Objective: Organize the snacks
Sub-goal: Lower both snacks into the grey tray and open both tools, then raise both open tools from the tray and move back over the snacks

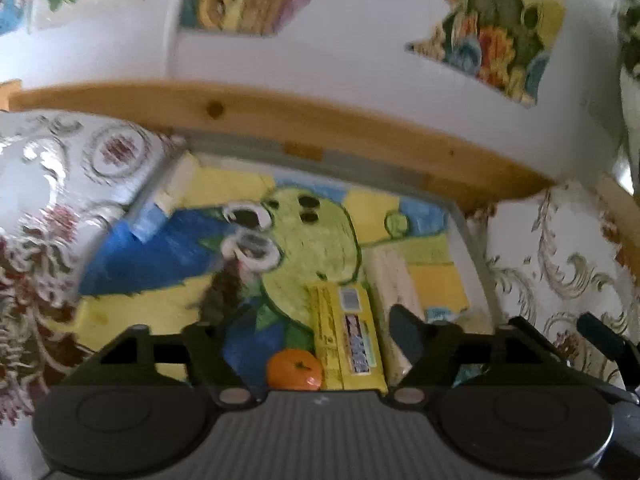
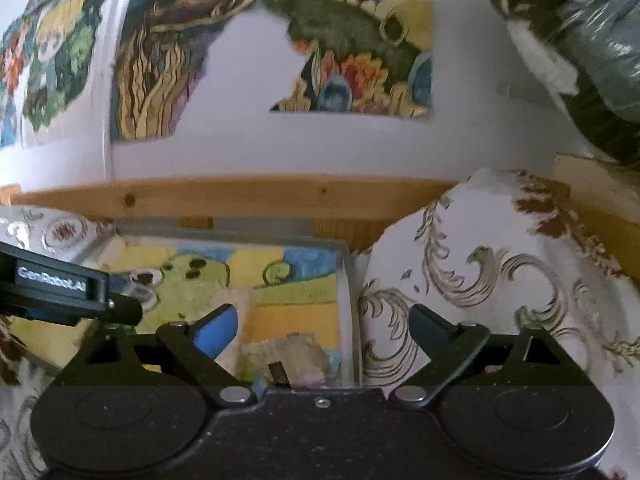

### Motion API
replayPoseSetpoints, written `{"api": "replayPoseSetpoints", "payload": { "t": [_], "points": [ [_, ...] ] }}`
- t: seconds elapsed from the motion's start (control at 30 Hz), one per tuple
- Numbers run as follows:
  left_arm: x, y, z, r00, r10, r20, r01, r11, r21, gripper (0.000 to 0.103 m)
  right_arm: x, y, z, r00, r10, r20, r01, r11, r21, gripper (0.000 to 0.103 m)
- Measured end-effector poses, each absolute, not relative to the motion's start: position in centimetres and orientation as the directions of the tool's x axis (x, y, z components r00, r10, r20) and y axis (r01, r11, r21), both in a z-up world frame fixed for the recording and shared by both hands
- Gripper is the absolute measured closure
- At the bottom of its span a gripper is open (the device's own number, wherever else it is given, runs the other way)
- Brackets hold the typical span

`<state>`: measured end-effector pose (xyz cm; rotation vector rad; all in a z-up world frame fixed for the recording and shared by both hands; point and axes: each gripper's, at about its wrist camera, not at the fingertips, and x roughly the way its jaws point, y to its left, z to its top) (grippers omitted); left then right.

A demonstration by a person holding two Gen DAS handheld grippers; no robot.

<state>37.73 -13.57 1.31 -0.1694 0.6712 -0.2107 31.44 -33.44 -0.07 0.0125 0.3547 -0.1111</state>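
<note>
A tray (image 1: 468, 232) with a grey metal rim and a painted green cartoon figure on its floor lies in front of me. Low in the left wrist view it holds an orange tangerine (image 1: 295, 369), a long yellow snack packet (image 1: 348, 336) and a cream packet (image 1: 394, 280) side by side. My left gripper (image 1: 304, 332) is open just above them, holding nothing. In the right wrist view my right gripper (image 2: 324, 320) is open over the tray's (image 2: 348, 280) right edge, with a clear crinkled packet (image 2: 288, 356) below its fingers. The left gripper's body (image 2: 60, 288) reaches in from the left.
Patterned white cushions press against the tray on the left (image 1: 60, 200) and on the right (image 2: 500, 280). A wooden rail (image 1: 280, 120) runs behind the tray, under a white wall with torn colourful pictures (image 2: 360, 60). A plastic-wrapped bundle (image 2: 592, 48) sits at the upper right.
</note>
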Motion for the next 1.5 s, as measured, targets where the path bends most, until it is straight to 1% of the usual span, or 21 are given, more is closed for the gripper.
{"api": "replayPoseSetpoints", "payload": {
  "t": [0.03, 0.13, 0.2, 0.37, 0.67, 0.87, 1.2, 1.5],
  "points": [
    [37.3, -13.2, 1.7, 0.774, -0.250, -0.582, 0.140, 0.964, -0.227, 0.019, 30.9, -33.4, 0.3, 0.936, -0.105, -0.335, 0.112, 0.994, -0.001, 0.008],
    [35.9, -12.5, 2.9, 0.802, -0.245, -0.546, 0.141, 0.964, -0.225, 0.010, 29.4, -33.1, 1.5, 0.948, -0.104, -0.299, 0.114, 0.993, 0.016, 0.004],
    [34.6, -11.9, 3.7, 0.827, -0.234, -0.511, 0.137, 0.966, -0.221, 0.002, 28.3, -32.8, 2.1, 0.955, -0.110, -0.274, 0.121, 0.992, 0.022, 0.002],
    [31.6, -10.1, 5.2, 0.876, -0.209, -0.434, 0.116, 0.966, -0.232, 0.000, 25.4, -31.6, 3.5, 0.969, -0.108, -0.221, 0.118, 0.992, 0.033, 0.001],
    [25.5, -6.9, 6.3, 0.916, -0.156, -0.369, 0.080, 0.974, -0.213, 0.000, 19.3, -29.3, 4.8, 0.981, -0.077, -0.179, 0.084, 0.996, 0.031, 0.001],
    [21.7, -5.1, 5.4, 0.921, -0.138, -0.364, 0.066, 0.977, -0.203, 0.000, 15.4, -28.5, 4.7, 0.977, -0.071, -0.200, 0.085, 0.995, 0.059, 0.001],
    [16.4, -2.8, 3.6, 0.912, -0.124, -0.391, 0.045, 0.978, -0.204, 0.000, 10.3, -26.6, 4.0, 0.967, -0.059, -0.250, 0.082, 0.993, 0.084, 0.001],
    [12.8, -1.5, 1.9, 0.906, -0.112, -0.408, 0.059, 0.988, -0.142, 0.000, 7.2, -25.1, 3.1, 0.951, -0.049, -0.306, 0.077, 0.994, 0.080, 0.001]
  ]
}}
